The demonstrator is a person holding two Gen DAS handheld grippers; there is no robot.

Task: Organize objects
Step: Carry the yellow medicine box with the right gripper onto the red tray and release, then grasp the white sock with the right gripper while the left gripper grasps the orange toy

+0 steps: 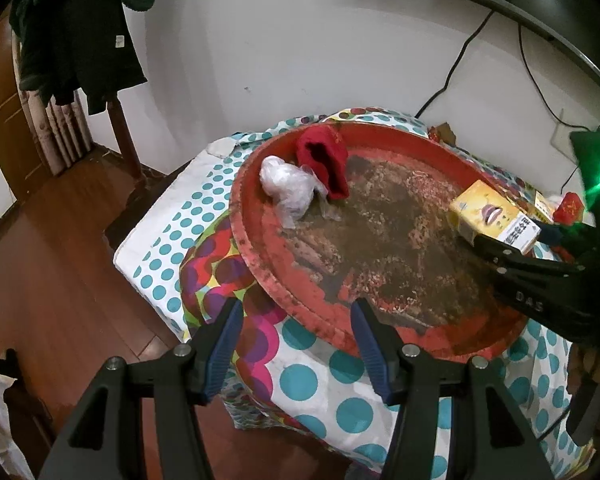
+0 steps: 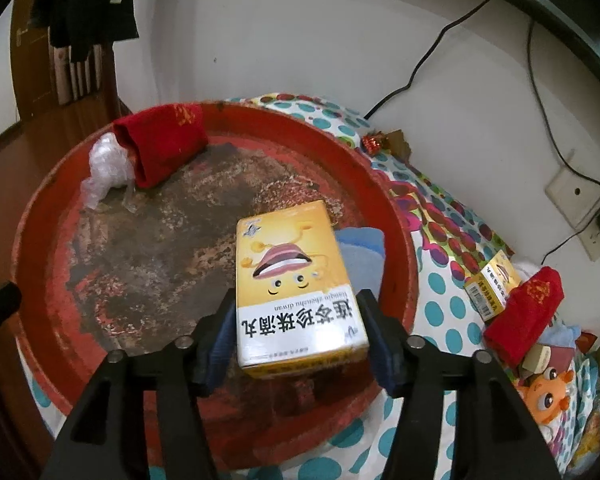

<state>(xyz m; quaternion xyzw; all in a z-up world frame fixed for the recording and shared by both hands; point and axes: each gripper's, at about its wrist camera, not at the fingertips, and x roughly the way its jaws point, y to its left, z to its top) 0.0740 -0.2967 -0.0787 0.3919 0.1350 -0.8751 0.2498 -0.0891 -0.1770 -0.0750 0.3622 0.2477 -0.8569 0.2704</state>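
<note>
While the right claw (image 2: 296,320) pinched a yellow cardboard medicine box (image 2: 296,276) between its blue pads above the right side of the round, worn red tray (image 2: 40,216), the left claw (image 1: 296,344) hung spread and empty over the tray's near rim. Inside the tray's far edge lay a folded red cloth (image 2: 164,140) touching a crumpled clear plastic bag (image 2: 106,164). A polka-dot cloth (image 1: 308,380) covered the counter beneath.

Looks like someone's lived-in home: wood floor (image 1: 60,264) and a wooden door (image 1: 4,120) off at 9 o'clock, dark clothes (image 1: 80,28) hanging at 11, polka-dot cloth (image 1: 316,380) on the table, wall socket (image 2: 576,196) with cables at 3.
</note>
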